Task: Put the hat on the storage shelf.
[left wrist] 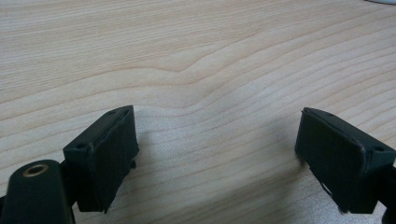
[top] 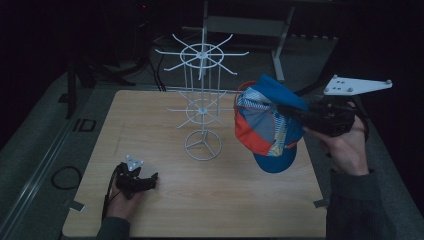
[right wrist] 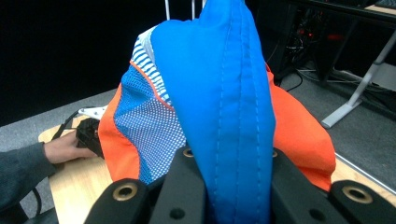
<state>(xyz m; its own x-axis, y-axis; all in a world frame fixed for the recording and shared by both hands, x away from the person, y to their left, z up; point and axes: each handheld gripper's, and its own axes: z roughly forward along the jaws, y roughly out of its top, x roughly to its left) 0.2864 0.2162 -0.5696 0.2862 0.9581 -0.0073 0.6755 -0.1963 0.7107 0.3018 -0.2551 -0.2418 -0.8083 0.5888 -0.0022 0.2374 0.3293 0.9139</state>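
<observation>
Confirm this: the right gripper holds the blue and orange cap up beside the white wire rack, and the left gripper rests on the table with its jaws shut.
Wrong on one count: the left gripper's jaws are open, spread wide over bare wood, as the left gripper view shows. The rest stands: the right gripper holds the cap up beside the rack, and the left rests on the table.

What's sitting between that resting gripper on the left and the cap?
In the high view, the white wire rack's round base stands between the left gripper and the cap.

left gripper (top: 150, 178): low at near-left, jaws spread wide | right gripper (top: 292, 111): raised at right, jaws clamped tight
</observation>
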